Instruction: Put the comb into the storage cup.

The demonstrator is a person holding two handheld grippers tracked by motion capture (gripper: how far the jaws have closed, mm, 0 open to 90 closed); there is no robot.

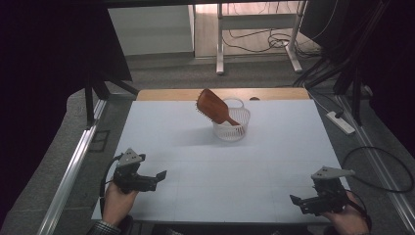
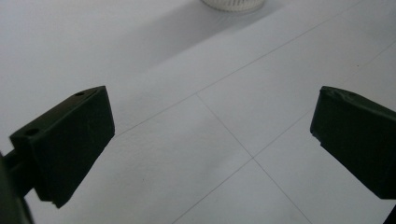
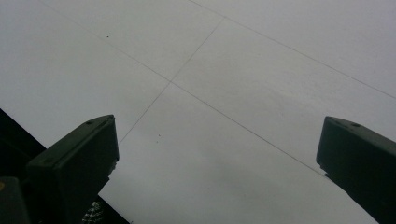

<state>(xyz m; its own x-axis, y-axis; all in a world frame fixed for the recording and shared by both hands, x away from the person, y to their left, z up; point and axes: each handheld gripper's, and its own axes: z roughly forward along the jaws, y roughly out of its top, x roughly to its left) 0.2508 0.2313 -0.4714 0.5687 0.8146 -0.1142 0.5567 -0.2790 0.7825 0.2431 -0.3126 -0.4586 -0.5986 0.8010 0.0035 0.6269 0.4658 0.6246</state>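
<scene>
The left gripper (image 1: 159,176) sits at about 8 o'clock on the table (image 1: 220,171), held in the person's left hand (image 1: 116,200) near the front edge. Its jaws stand wide apart with nothing between them; in the left gripper view they frame bare white tabletop crossed by thin lines, and the base of the basket (image 2: 232,4) peeks in at 12 o'clock of that view.

The right gripper (image 1: 296,201) sits at about 4 o'clock, near the front right corner, held in the right hand (image 1: 348,220). Its jaws are also spread wide and hold nothing; the right gripper view shows plain tabletop between them, with the dark table edge at its lower left.

Both grippers point inward toward each other, well apart, with open tabletop between them.

Farther out, at 12 o'clock near the far edge, stands a small white basket (image 1: 231,128). A wooden hairbrush (image 1: 213,106) rests in it, handle down inside the basket, its broad head tilted up and out over the rim toward 10 o'clock. Basket and brush are well apart from both grippers.

Beyond the table lie grey floor, desk legs (image 1: 220,44) and loose cables (image 1: 264,41).
</scene>
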